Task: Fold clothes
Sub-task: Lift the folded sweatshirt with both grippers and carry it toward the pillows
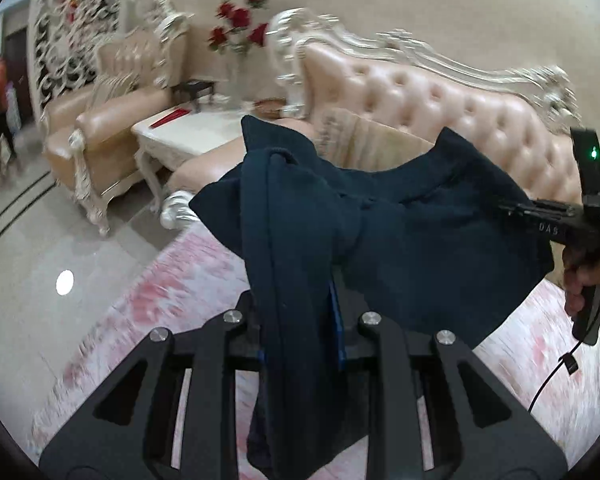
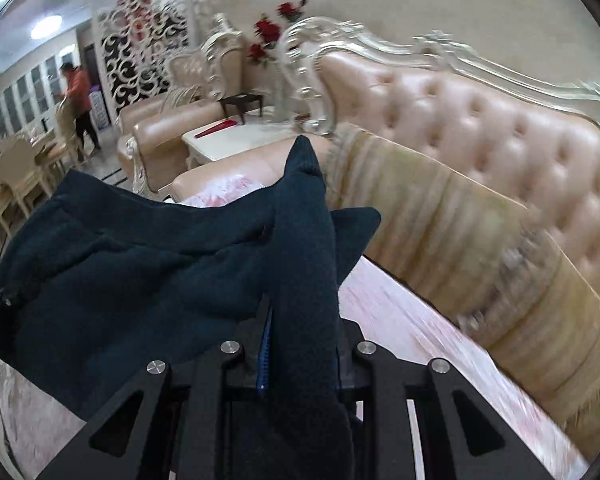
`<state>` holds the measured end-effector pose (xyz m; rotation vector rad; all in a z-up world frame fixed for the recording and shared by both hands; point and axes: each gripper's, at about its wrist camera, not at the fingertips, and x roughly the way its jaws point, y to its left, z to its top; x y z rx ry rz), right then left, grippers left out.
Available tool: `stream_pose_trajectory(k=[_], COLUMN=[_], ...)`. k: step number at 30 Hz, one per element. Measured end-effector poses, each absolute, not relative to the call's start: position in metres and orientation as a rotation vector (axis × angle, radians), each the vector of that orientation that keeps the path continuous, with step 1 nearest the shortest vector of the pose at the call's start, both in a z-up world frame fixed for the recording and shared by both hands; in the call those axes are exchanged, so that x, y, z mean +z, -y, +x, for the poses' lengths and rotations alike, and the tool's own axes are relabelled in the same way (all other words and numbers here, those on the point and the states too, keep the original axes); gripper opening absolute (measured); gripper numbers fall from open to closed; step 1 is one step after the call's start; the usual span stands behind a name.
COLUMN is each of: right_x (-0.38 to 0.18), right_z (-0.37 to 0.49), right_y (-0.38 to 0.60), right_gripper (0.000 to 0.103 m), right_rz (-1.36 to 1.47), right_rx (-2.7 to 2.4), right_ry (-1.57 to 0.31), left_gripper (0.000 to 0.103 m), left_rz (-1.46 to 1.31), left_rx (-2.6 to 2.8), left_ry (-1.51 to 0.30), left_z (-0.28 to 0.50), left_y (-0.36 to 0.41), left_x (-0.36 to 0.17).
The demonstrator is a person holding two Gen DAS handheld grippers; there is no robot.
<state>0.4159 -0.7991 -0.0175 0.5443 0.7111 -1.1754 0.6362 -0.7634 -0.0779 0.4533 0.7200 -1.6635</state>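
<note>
Over the pink patterned rug (image 1: 148, 304) before the tufted sofa (image 1: 452, 108), the dark blue garment (image 1: 400, 240) hangs stretched crosswise, left gripper (image 1: 300, 320) clamped on one end and right gripper (image 2: 300, 344) on the other, neither nearer.

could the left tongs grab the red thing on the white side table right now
Probably not: the left tongs are shut on the dark navy garment, stretched to the right tongs, and the red item on the white side table lies well beyond.

Dark garment (image 2: 148, 264) in right gripper (image 2: 300, 344)
</note>
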Motion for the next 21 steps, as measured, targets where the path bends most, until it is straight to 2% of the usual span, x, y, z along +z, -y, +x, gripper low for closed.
stream_pose_trajectory(k=[6,10,14,19,21], right_x=[-0.092,-0.144,-0.145,-0.125,-0.115], right_z=[0.49,0.505,0.5,0.503,0.504], right_y=[0.882,0.902,0.906,0.909,0.91], right_gripper=[0.022,0.022,0.022,0.021,0.021], right_rz=[0.537,0.539,0.569,0.52,0.498], right_rx=[-1.11,-1.13,-1.117,-1.128,-1.133], right_ry=[-0.794,-0.87,-0.841,-0.814,-0.803], left_gripper=[0.026,0.026,0.026,0.026,0.026], left_rz=[0.372,0.359,0.351,0.302,0.295], left_rx=[-1.548,-1.514,-1.494,-1.543,-1.516], left_ry=[-0.859,-0.969,-1.056,-0.958,-0.957], left_z=[0.692,0.708,0.719,0.711,0.715], left_y=[0.798,0.804,0.809,0.805,0.81], left_x=[-0.143,-0.176,-0.193,-0.158,-0.159])
